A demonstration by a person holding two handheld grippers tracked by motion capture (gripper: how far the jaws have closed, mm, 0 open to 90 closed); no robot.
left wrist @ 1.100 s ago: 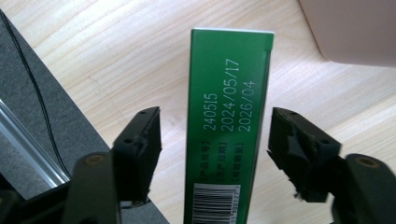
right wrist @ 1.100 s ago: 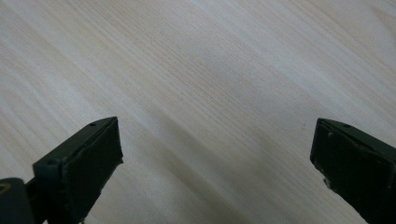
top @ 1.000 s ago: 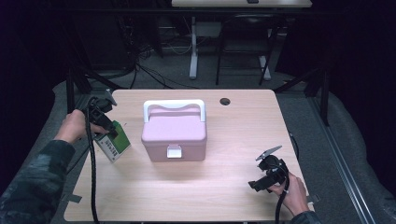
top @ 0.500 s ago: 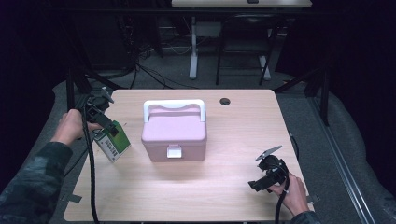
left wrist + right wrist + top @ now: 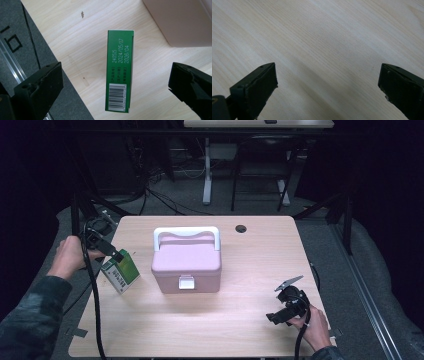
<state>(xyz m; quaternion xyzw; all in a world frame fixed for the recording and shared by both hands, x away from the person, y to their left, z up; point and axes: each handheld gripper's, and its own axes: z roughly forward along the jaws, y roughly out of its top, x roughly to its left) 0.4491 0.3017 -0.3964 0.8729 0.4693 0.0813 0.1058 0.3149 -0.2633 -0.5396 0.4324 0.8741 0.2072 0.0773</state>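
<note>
Left gripper view: left tool (image 5: 116,87) released, wide; green box (image 5: 120,72) between jaws, untouched

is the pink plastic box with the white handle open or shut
Shut. The pink plastic box has its lid sitting flat on the base, the white front latch down, and its white handle upright.

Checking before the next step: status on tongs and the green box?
Left tongs just opened, above the green box, not touching. Right tongs open over bare table. Box stands left of the pink case, apart. Nothing in the way.
</note>
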